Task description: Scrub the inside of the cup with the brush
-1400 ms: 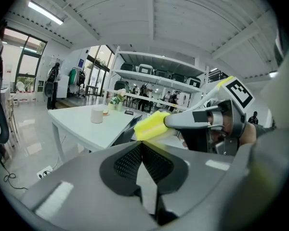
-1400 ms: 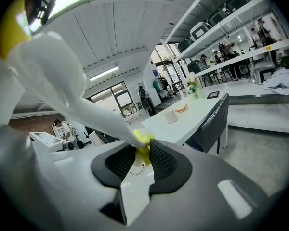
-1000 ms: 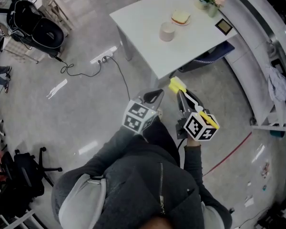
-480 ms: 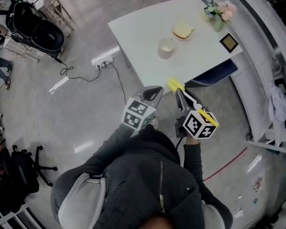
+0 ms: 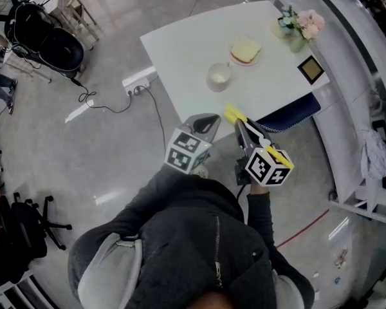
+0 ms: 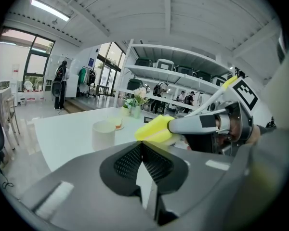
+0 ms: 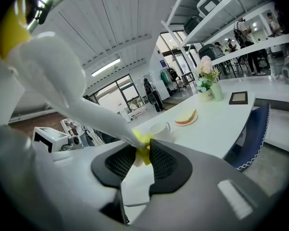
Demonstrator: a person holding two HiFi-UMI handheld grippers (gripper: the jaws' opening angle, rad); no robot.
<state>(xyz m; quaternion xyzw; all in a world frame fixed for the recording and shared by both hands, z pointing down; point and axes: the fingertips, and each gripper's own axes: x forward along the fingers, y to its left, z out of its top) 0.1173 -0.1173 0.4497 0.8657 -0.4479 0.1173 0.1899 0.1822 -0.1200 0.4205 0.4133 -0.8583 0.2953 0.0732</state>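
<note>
1. The cup (image 5: 219, 76) stands upright on the tabletop (image 5: 180, 44), toward its near edge; its inside cannot be made out.
2. Fingers of the right gripper (image 5: 242, 127) clench the brush (image 5: 234, 114) by its handle, near that edge.
3. The left gripper (image 5: 209, 121) has its fingers clenched on nothing.

chair (image 5: 288, 117) mostly hidden under table (image 5: 180, 44), cup (image 5: 217, 76) interior unclear

One cup (image 5: 217, 76), one brush (image 5: 234, 114), one table (image 5: 180, 40), two tongs (image 5: 210, 121) (image 5: 242, 128)
</note>
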